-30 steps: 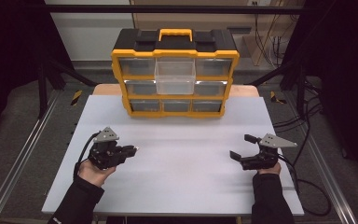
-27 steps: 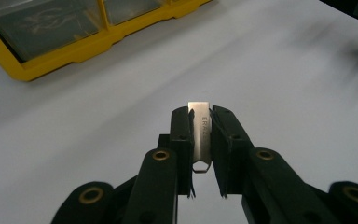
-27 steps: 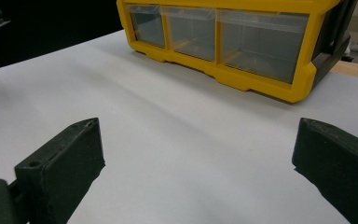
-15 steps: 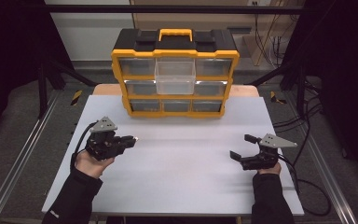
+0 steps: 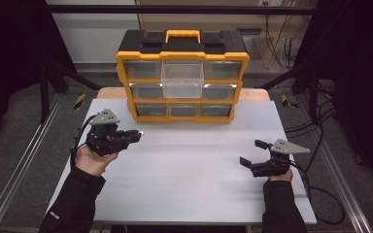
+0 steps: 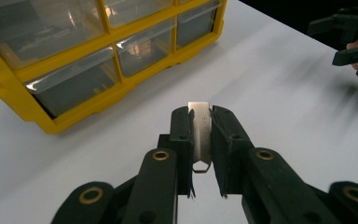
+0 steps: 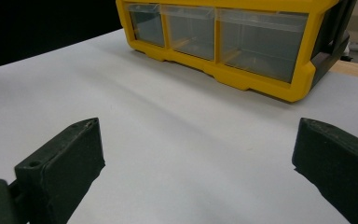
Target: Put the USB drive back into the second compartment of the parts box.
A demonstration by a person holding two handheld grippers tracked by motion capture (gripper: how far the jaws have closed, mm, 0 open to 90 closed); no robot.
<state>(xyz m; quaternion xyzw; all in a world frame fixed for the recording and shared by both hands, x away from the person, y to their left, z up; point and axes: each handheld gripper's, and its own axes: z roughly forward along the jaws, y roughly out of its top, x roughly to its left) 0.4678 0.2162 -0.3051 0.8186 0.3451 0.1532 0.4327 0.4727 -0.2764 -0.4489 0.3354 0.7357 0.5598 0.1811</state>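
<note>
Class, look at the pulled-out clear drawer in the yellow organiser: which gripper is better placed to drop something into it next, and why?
Probably the left gripper: it is shut on a small metal piece and sits nearer the organiser. The right gripper is open, empty and farther from the drawer.

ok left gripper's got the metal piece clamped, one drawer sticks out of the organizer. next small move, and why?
Probably carry the left gripper forward and up toward the pulled-out clear drawer in the top row of the yellow drawer organizer. Its jaws are shut on a small flat metal clip, that drawer is the only one protruding, and the right gripper rests open and empty on the white table.
</note>
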